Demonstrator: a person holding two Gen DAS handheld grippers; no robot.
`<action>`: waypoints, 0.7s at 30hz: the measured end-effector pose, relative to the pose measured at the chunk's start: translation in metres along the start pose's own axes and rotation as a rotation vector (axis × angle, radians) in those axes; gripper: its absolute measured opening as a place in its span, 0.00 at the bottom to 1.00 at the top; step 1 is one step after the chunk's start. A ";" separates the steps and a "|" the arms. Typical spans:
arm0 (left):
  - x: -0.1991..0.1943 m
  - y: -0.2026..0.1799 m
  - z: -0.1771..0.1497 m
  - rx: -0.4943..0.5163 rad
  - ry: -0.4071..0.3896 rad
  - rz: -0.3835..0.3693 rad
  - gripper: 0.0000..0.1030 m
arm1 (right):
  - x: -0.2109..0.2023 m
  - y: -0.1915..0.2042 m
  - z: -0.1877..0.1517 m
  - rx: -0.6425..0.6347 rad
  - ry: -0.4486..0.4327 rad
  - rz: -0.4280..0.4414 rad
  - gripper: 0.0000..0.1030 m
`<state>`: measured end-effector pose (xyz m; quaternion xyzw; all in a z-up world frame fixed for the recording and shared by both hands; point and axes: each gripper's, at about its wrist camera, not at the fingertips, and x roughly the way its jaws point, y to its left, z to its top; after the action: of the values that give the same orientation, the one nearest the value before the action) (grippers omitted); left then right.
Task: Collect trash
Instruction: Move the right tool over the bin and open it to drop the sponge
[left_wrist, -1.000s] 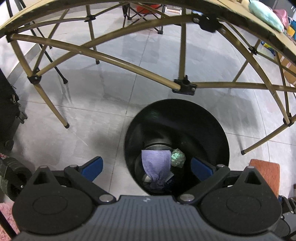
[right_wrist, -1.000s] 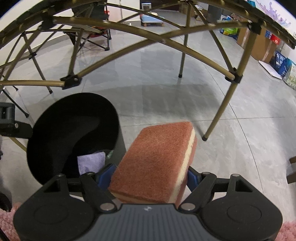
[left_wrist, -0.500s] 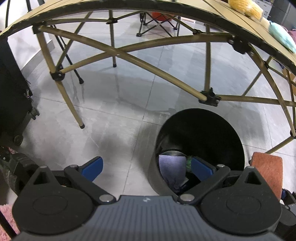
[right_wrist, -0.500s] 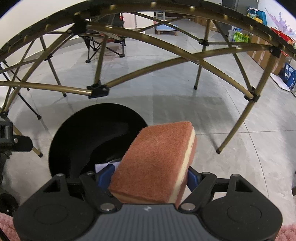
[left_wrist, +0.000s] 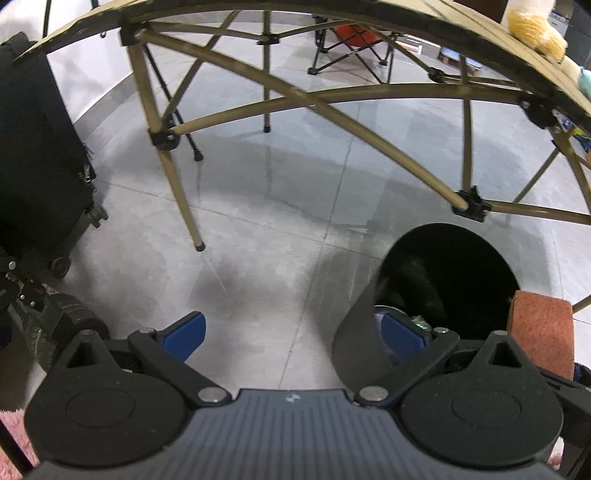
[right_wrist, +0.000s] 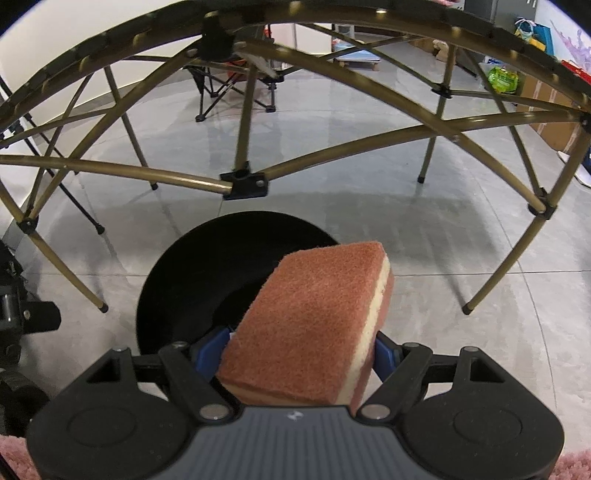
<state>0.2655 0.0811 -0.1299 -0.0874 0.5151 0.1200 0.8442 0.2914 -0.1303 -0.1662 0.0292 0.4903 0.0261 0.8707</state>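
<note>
The right claw (right_wrist: 301, 350) pinches a sponge (right_wrist: 314, 325) between its blue pads, rust-red scrub side up and sticking out ahead, and it hangs over the near right part of the black bin's (right_wrist: 192, 280) mouth, likely so that letting go would drop it in with the trash. The left claw (left_wrist: 293, 332) is spread and holds nothing, its right pad over the bin's near edge and its left over bare floor (left_wrist: 258, 240), apparently kept clear of the drop.
</note>
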 end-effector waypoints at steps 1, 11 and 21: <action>0.000 0.003 -0.001 -0.004 0.002 0.006 1.00 | 0.001 0.002 0.000 0.000 0.005 0.007 0.76; 0.015 0.036 -0.005 -0.036 0.033 0.061 1.00 | 0.016 0.022 0.005 0.004 0.048 0.038 0.76; 0.017 0.043 -0.005 -0.038 0.040 0.054 1.00 | 0.025 0.034 0.007 -0.010 0.069 0.039 0.76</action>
<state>0.2562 0.1223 -0.1490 -0.0921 0.5318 0.1508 0.8282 0.3097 -0.0949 -0.1818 0.0333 0.5194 0.0465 0.8526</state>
